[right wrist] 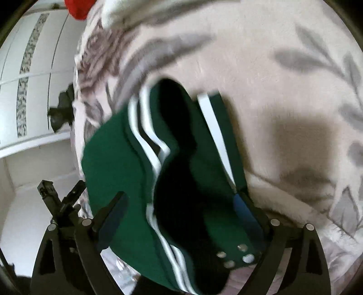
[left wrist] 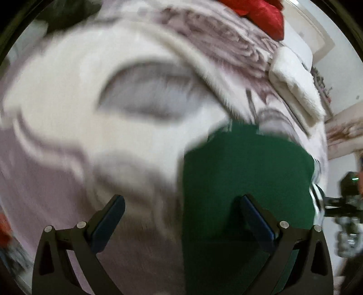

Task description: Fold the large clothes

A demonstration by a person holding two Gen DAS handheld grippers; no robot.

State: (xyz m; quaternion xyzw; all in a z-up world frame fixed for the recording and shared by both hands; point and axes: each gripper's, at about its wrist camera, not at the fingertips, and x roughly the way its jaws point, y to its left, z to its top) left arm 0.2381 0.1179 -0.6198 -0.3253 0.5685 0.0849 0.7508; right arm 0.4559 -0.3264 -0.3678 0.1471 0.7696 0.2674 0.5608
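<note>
I am looking down over a dark green garment with white stripes (right wrist: 145,172) that is lying on a pale pinkish fleece blanket with a grey leaf pattern (right wrist: 272,68). My right gripper (right wrist: 181,199) is standing wide, its jaws spread to either side of the bunched green cloth; the fabric is lying between the blue pads, and I cannot tell whether it is touching them. A few metal snaps are showing near the garment's lower edge.

My left gripper (left wrist: 181,204) is also standing released, jaws apart with nothing pinched; the green garment is lying under its right finger (left wrist: 256,217) while the blanket is filling the rest of that blurred view. A folded white fluffy towel (left wrist: 295,90) is resting farther up the blanket, and a red cushion (left wrist: 265,13) is sitting at the far end.
</note>
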